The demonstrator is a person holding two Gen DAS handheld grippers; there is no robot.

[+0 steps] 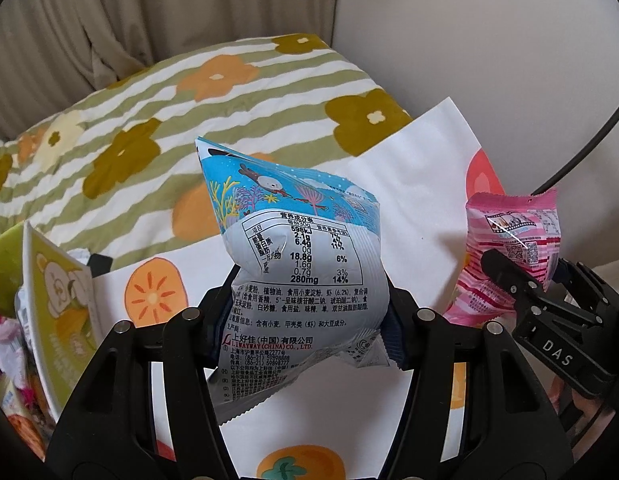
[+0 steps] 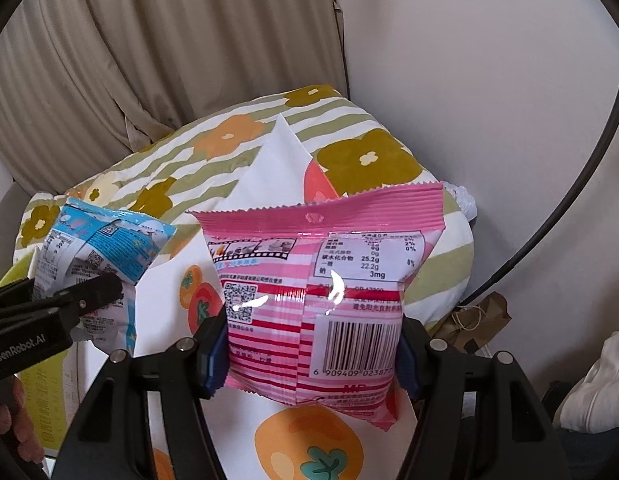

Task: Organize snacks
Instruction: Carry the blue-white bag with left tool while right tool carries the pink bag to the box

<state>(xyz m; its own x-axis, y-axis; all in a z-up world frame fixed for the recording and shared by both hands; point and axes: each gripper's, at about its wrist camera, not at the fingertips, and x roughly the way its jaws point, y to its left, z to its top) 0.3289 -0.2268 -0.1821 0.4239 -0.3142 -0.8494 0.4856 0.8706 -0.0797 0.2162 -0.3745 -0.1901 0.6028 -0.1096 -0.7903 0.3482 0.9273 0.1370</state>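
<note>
My left gripper (image 1: 309, 312) is shut on a blue and white snack bag (image 1: 297, 256) and holds it upright above the white cloth with orange fruit prints (image 1: 409, 184). My right gripper (image 2: 309, 344) is shut on a pink striped snack bag (image 2: 321, 296) and holds it in the air too. In the left wrist view the pink bag (image 1: 509, 248) and the right gripper (image 1: 521, 284) show at the right. In the right wrist view the blue bag (image 2: 105, 248) and the left gripper (image 2: 77, 300) show at the left.
A green-lidded box with several snacks (image 1: 49, 312) stands at the left. A striped floral quilt (image 1: 189, 112) lies behind the cloth. Beige curtains (image 2: 149, 60) and a white wall (image 2: 469, 80) stand behind. A brown paper bag (image 2: 481, 316) lies at the right.
</note>
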